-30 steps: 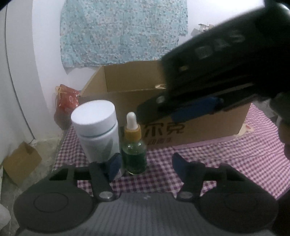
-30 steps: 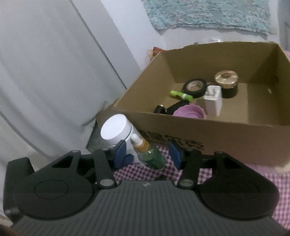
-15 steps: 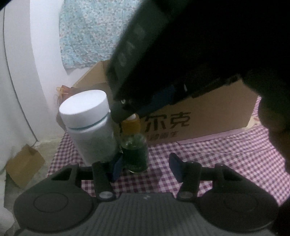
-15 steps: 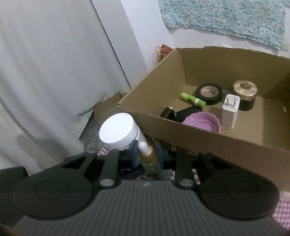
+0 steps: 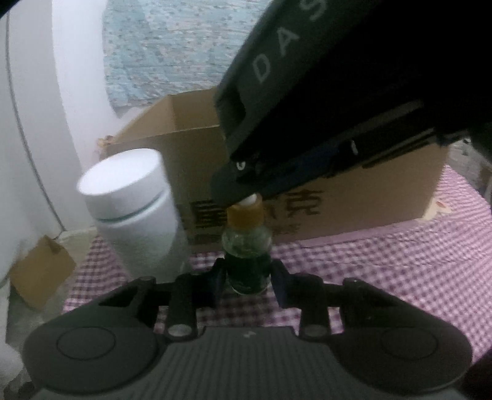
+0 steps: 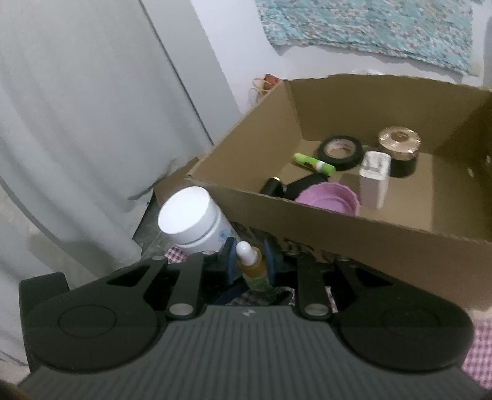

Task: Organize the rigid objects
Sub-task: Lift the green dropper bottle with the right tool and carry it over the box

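gripping the green dropper bottle (image 5: 247,261) low on its glass, left gripper (image 5: 247,277) has just closed on it; right gripper (image 6: 247,261) pinches its amber collar from above; bottle upright on checked cloth (image 5: 399,261), white jar (image 5: 135,212) beside, cardboard box (image 6: 384,234) behind

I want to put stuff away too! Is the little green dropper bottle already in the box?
Not yet. The green dropper bottle stands upright on the checked cloth, outside the cardboard box, pinched by both tongs.

White wall (image 6: 221,46) behind, hung with blue floral cloth (image 6: 369,27); grey curtain (image 6: 77,123) at left; dim indoor light.
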Motion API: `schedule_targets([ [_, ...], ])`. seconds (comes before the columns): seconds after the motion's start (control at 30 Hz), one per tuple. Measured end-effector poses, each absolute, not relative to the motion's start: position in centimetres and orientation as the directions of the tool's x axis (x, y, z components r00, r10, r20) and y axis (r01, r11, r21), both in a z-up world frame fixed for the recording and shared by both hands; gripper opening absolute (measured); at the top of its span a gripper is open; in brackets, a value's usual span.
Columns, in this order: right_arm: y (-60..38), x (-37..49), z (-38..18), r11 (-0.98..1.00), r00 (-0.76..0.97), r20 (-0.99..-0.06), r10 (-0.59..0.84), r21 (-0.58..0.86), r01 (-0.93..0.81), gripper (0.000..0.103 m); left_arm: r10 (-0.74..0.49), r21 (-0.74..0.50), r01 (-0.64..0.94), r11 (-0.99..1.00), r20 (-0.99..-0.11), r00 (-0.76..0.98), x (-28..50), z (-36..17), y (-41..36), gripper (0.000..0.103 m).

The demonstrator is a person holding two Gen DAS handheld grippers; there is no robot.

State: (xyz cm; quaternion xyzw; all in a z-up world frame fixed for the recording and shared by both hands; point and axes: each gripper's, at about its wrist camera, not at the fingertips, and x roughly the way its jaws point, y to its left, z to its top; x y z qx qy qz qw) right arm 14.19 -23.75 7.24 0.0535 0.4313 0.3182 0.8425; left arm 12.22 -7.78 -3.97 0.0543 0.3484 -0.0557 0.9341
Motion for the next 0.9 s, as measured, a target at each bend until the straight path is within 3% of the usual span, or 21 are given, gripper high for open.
schedule_targets([
  [0.27, -27.5, 12.9, 7.5, 0.836, 0.45, -0.712, 0.54, 0.389, -0.387, 0.019, -0.227, -0.054, 0.266, 0.962, -0.699, 0.678, 11.6, -3.4, -9.5, 0.033],
  [0.47, -29.3, 12.8, 7.2, 0.836, 0.458, -0.701, 0.547, 0.431, -0.339, 0.019, -0.205, 0.003, 0.294, 0.956, -0.707, 0.676, 12.1, -3.7, -10.5, 0.036],
  [0.67, -29.4, 12.8, 7.2, 0.832, 0.457, -0.697, 0.553, 0.438, -0.34, 0.019, -0.183, 0.034, 0.294, 0.955, -0.713, 0.677, 12.4, -4.0, -10.9, 0.033],
  [0.9, -29.6, 11.7, 10.1, 0.809, 0.481, -0.651, 0.587, 0.445, -0.385, 0.019, -0.195, 0.037, 0.295, 0.955, -0.674, 0.713, 11.2, -0.7, -10.9, 0.033],
])
